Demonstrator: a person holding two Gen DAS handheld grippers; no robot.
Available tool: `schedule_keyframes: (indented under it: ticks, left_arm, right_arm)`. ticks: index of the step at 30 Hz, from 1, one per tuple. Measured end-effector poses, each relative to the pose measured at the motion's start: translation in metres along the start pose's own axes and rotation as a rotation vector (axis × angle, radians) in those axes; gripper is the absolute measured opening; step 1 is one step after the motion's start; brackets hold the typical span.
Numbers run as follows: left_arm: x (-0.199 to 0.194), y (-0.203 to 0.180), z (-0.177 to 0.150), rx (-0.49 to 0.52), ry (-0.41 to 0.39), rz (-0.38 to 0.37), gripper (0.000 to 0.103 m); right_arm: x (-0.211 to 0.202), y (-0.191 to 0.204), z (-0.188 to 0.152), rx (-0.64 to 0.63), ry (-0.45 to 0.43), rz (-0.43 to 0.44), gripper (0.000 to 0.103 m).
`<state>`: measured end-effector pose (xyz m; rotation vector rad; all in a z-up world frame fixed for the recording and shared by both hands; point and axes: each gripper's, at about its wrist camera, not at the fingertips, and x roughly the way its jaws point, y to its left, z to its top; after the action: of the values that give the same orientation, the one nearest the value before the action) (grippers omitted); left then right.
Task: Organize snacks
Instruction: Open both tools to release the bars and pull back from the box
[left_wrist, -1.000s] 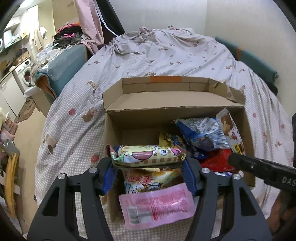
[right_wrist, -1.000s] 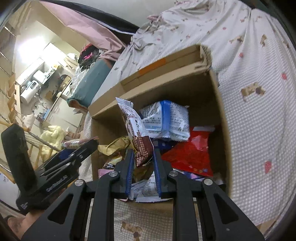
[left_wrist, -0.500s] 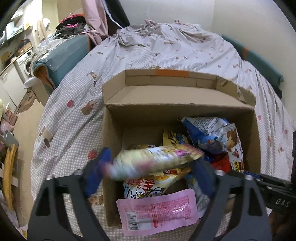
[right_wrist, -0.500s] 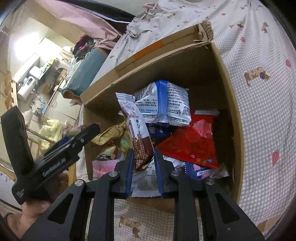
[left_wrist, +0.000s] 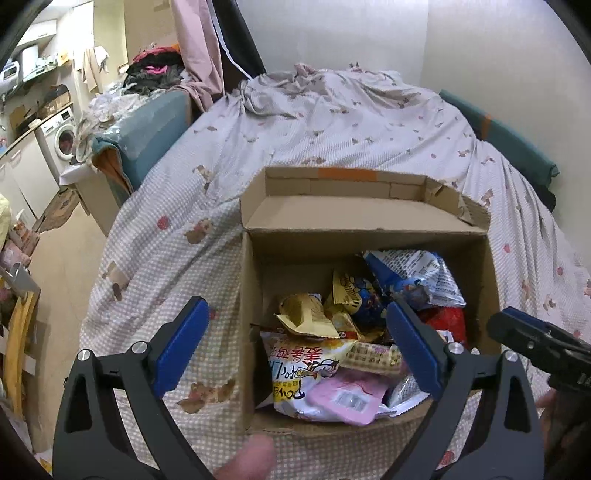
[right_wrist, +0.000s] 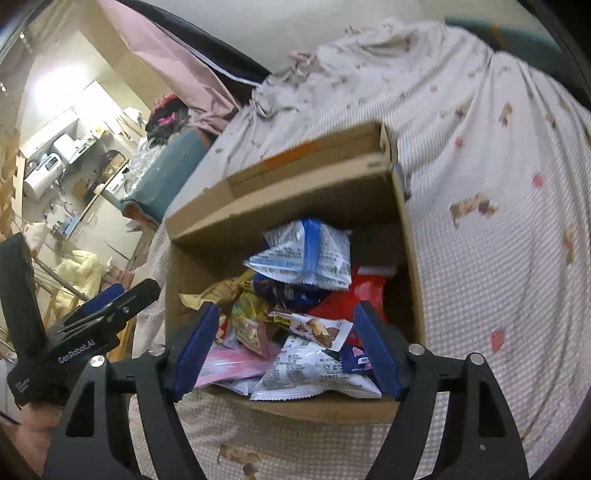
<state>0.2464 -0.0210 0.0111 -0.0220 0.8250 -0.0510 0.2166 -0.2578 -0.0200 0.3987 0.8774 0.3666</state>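
The left gripper (left_wrist: 295, 350) and the right gripper (right_wrist: 286, 345) are both hovering released over the near edge of the cardboard box (left_wrist: 251, 295), their jaws having just been opening, with nothing between them. The snacks (left_wrist: 317, 365) are lying piled inside the box, which is sitting at the near end of the bed (left_wrist: 332, 122).

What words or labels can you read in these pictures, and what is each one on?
"GenRobot.AI": on the left hand-held gripper, seen from the right wrist.
Large print on the white and yellow snack bag: upside down, not legible.
Fine print on the blue and white bag and the white bag: too small to read.
Barcode on the pink packet: digits blurred.
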Motion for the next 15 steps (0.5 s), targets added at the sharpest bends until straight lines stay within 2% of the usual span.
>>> schedule_keyframes:
  ticks: [4, 8, 10, 15]
  left_arm:
    - [-0.022, -0.001, -0.002, 0.005, -0.031, -0.017, 0.095]
    - [-0.045, -0.006, -0.008, 0.034, -0.064, -0.019, 0.096]
    - [-0.056, -0.008, -0.013, 0.045, -0.074, -0.023, 0.101]
    - [-0.086, -0.003, -0.031, 0.044, -0.121, -0.023, 0.103]
  right_arm:
    - [-0.025, 0.011, -0.005, -0.03, -0.057, -0.024, 0.094]
    - [-0.047, 0.026, -0.011, -0.075, -0.1, -0.05, 0.098]
    - [-0.056, 0.029, -0.017, -0.076, -0.118, -0.067, 0.099]
    - [-0.074, 0.033, -0.035, -0.056, -0.123, -0.122, 0.101]
